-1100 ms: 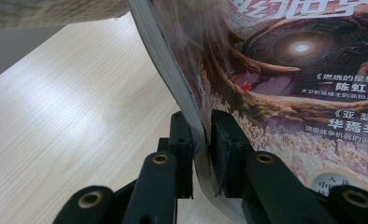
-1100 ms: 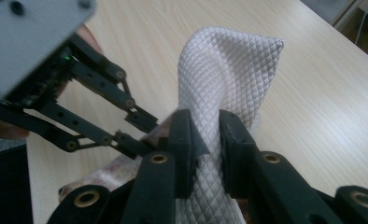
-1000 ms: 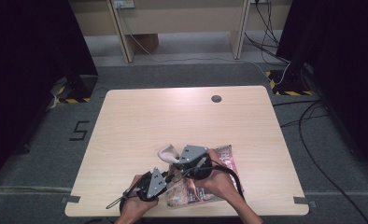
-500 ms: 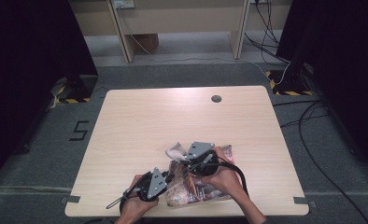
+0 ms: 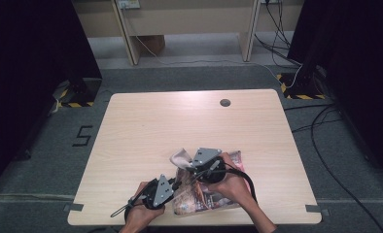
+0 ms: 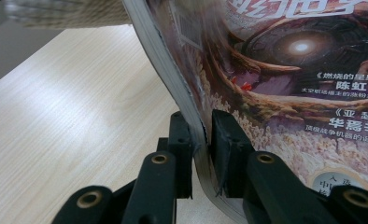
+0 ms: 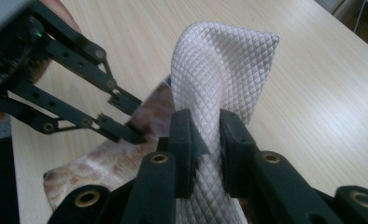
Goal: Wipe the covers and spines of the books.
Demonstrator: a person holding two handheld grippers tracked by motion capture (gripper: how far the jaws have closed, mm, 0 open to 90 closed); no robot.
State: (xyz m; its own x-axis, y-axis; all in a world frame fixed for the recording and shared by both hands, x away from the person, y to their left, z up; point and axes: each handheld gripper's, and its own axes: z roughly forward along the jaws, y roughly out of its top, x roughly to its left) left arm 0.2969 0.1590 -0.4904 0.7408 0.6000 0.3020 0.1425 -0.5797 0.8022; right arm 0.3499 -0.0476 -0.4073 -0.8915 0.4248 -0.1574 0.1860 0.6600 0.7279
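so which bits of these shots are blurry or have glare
Left gripper view: the magazine blurs toward its top edge, and glare streaks the table. Right gripper view: the cloth is sharp, the far table soft. High view: a bright patch on the tabletop, dark surroundings.
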